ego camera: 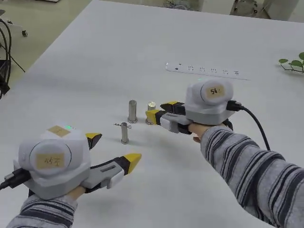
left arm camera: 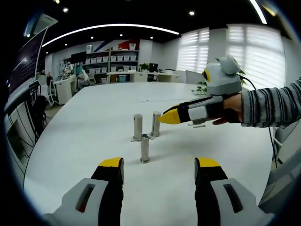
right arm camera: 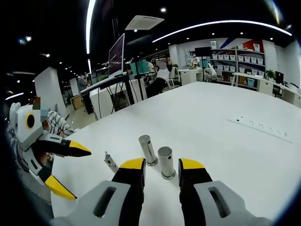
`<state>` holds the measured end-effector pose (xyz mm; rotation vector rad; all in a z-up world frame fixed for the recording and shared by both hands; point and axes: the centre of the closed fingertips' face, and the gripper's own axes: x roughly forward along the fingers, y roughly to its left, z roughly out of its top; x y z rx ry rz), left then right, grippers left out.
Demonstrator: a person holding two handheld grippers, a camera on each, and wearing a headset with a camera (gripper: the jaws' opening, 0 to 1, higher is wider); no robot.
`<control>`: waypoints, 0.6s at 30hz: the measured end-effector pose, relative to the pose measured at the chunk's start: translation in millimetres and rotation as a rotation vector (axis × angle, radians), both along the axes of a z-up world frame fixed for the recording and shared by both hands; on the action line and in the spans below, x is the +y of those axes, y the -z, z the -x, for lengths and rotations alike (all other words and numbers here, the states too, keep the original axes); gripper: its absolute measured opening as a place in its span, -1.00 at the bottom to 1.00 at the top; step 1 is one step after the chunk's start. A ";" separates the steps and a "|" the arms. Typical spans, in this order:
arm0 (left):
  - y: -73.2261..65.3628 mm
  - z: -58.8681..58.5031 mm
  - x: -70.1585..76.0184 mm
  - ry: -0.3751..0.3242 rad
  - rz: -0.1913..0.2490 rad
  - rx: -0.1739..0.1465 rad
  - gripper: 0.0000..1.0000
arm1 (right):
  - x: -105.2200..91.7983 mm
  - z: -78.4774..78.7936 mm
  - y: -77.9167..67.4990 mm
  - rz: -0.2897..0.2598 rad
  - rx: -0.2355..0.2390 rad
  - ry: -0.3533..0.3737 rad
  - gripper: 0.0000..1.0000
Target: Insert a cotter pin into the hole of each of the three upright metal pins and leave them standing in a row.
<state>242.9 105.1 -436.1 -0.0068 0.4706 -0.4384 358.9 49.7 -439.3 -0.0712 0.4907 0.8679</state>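
Right now the right gripper's [right arm camera: 162, 165] jaws are open, straddling the right pin [right arm camera: 165, 155], contact unclear. Left gripper [left arm camera: 159, 164] is near-left, jaws wide apart, empty. Best to close low and gently so the pin stays upright. Near pin [ego camera: 124, 133] holds a cotter [ego camera: 118, 125], horizontal, poking left. Left pin [ego camera: 132, 110] is bare. All pin axes are vertical.

Tape label [ego camera: 214, 91] on right gripper [ego camera: 160, 109] reads approx. "56"; handwritten label [ego camera: 50, 160] on left gripper [ego camera: 114, 147] not legible.
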 end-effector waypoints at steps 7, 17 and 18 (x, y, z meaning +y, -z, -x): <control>0.2 1.9 0.2 -0.006 0.004 0.003 0.18 | 6.8 -3.8 4.8 0.007 -0.004 -0.010 -0.64; -1.3 -1.9 0.7 -0.018 0.012 0.000 0.21 | 15.0 -8.1 9.6 0.012 0.000 -0.009 -0.75; -1.3 -1.5 0.5 -0.018 0.016 0.004 0.21 | 14.5 -9.2 10.2 0.018 -0.004 -0.006 -0.77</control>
